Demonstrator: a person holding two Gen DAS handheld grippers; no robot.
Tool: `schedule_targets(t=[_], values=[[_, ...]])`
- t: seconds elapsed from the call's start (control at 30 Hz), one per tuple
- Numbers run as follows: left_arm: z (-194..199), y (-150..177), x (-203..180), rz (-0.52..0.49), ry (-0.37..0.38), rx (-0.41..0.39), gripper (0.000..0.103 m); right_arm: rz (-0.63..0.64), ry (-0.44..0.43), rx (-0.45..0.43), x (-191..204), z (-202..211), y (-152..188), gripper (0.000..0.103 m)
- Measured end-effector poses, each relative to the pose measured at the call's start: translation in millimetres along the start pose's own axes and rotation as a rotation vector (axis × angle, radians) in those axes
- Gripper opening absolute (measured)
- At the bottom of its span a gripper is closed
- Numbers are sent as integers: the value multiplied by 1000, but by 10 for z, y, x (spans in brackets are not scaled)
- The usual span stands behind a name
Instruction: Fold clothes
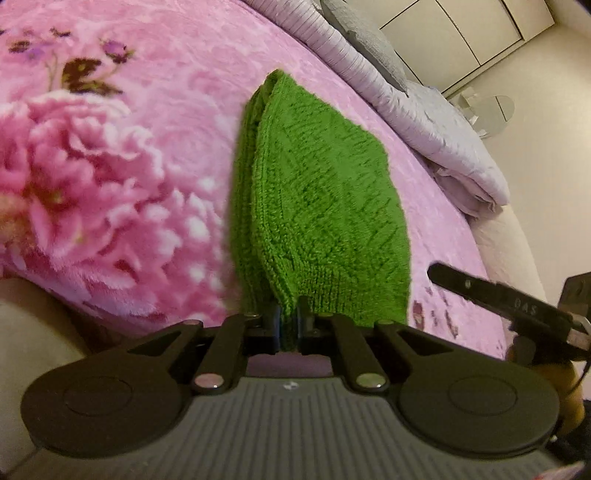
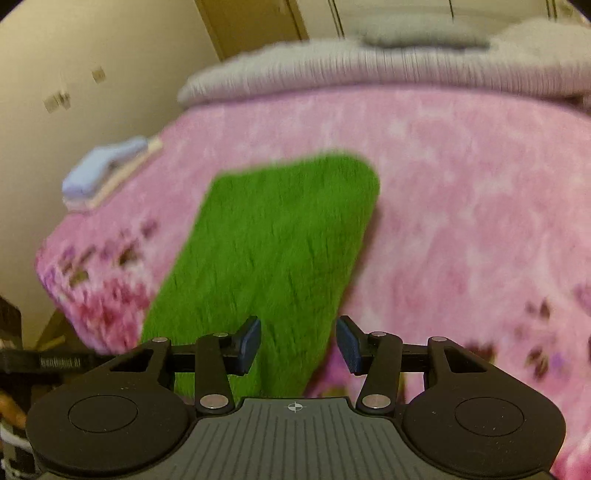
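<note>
Pink plush covers the bed point(image 1: 155, 155), a blanket printed with big roses, and along its far side lies a rolled lilac quilt point(image 1: 424, 122) with a grey pillow point(image 1: 365, 48) on top. Cream cupboard doors point(image 1: 461, 33) stand behind. On the blanket rests a green knitted garment point(image 1: 317, 199), already folded into a long narrow stack of several layers.

The left tool point(image 1: 289, 325) has its jaws pressed together on the near end of that garment, with the green edges pinched between the pads and the layers fanning out from the grip across the blanket. The right tool point(image 2: 298, 345) hangs just above the near end of the same green strip point(image 2: 273, 258); its blue pads point(image 2: 349, 345) stand spread, with nothing between them, and the cloth is visible through the gap. From that side a small pile of folded pale blue and cream cloth point(image 2: 107, 170) sits at the bed's far left corner, well apart from the green piece. The right view is blurred.
</note>
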State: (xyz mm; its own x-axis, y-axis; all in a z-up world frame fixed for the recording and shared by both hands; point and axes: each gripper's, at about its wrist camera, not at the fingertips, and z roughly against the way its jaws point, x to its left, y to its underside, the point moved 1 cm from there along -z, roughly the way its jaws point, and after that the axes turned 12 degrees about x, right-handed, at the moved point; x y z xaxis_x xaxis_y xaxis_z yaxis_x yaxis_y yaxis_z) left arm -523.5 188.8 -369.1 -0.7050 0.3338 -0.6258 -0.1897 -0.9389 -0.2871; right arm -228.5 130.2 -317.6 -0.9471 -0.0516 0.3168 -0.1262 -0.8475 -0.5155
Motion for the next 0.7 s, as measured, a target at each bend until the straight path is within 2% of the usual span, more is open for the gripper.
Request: schedule_targets(t=[0.07,0.17,0.27,0.37,0.43,0.53,0.57,0.63,0.7], values=[[114,-30,-74,-24,-21,-7,6,7,-9,-9,-1,-59,-38,49],[261,-112,-290,-108,-103,-13,7,-19,-35,10,-49,-214,-49,38],[376,-148,-429,-166,-168,-6,6,-43,-54,27,-69,-281,-30,38],[434,-171,-453,-185,-147,10,6,-18,-48,1,-46,-155,-77,38],[421,-203,-461,-206,-120,-13,6,-19,-52,-23,-60,-103,-142,38],[267,-279,-528,-224,-62,-49,6,-25,-44,-38,-84,-150,-233,38],[174,-308,-577,-235,-64,-54,6,-28,-39,-39,-83,-182,-245,38],[-45,-342,-673,-294,-129,-53,6,-29,-34,-36,-61,-264,-240,38],[-299,-346,-717,-332,-240,-10,7,4,-2,-9,-8,-382,-219,38]])
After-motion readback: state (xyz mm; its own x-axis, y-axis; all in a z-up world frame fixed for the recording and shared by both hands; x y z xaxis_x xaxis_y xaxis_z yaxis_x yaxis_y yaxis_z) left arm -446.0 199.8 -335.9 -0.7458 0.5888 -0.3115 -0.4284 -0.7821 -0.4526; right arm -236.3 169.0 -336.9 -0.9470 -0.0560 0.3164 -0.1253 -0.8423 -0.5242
